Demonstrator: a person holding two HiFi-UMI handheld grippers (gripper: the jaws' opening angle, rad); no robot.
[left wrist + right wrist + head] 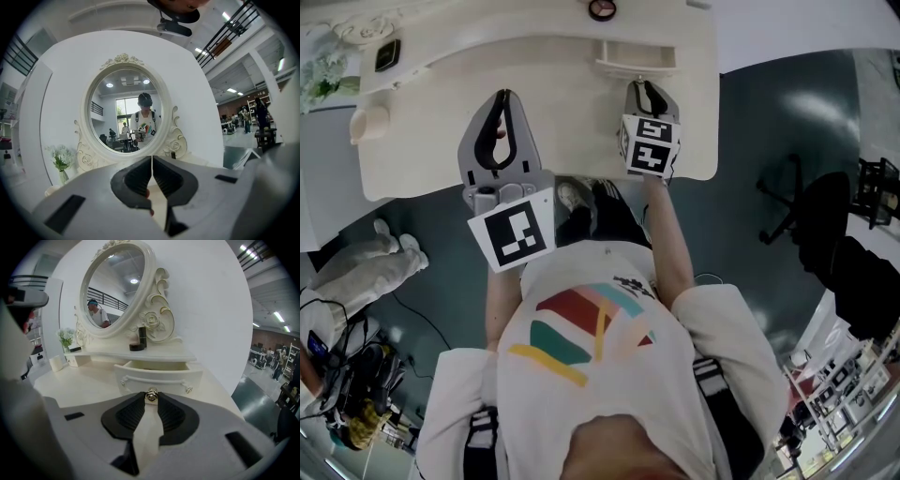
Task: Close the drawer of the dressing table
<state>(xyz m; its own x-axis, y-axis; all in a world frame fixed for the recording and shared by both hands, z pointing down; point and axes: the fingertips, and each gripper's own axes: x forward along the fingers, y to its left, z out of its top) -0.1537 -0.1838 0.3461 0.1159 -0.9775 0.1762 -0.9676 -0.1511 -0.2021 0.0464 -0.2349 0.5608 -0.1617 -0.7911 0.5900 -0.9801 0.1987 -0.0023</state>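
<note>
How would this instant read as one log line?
drawer: open | right gripper: shut on knob | left gripper: shut, empty

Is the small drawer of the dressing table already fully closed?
No, the drawer stands pulled out from the dressing table, with its hollow inside in plain sight.

Smooth painted drawer (157, 376), perhaps metal knob (151, 395)

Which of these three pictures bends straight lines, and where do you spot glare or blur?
All three bend lines. Head view: the table bows at its edge, and pale glare lies on the floor. Left gripper view: black corners, bright ceiling lights, a sharp mirror. Right gripper view: the drawer and its knob are sharp, the close foreground soft.
</note>
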